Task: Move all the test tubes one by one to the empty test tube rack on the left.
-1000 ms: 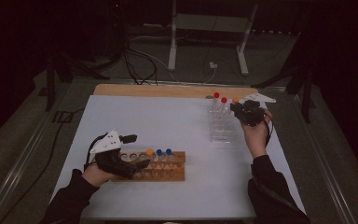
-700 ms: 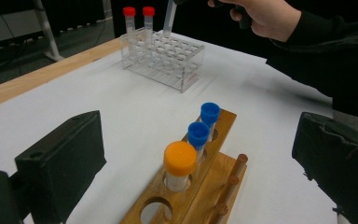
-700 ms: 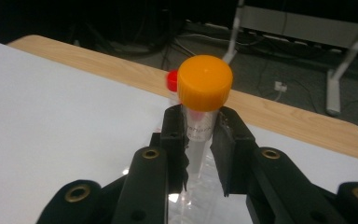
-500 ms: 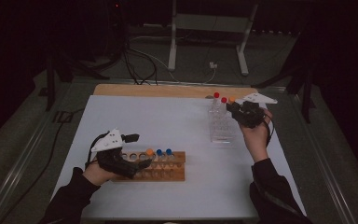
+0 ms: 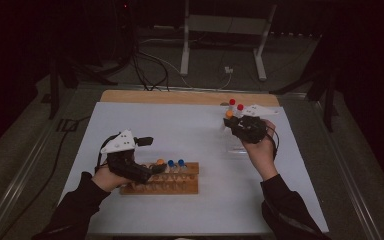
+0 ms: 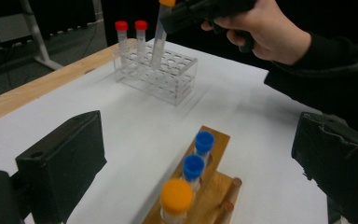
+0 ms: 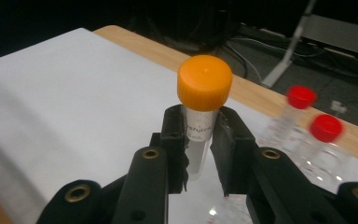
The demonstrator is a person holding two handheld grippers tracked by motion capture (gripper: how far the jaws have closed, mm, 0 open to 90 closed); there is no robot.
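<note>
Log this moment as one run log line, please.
right claw: shut on orange-capped tube, above clear rack | left claw: open, at wooden rack | red-capped tubes: in clear rack

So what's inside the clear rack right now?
Two red-capped tubes stand in the clear rack's far corner. The orange-capped tube, clamped in the right gripper, hangs over it; other wells look empty.

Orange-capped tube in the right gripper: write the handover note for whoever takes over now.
Right gripper: shut on the orange-capped tube, lifted over the clear rack.
Left gripper: open, holding nothing, by the wooden rack.
Clear rack holds two red-capped tubes.
Wooden rack holds one orange-capped and two blue-capped tubes.
Left, likely: carry the held tube to the wooden rack, then the red ones.
</note>
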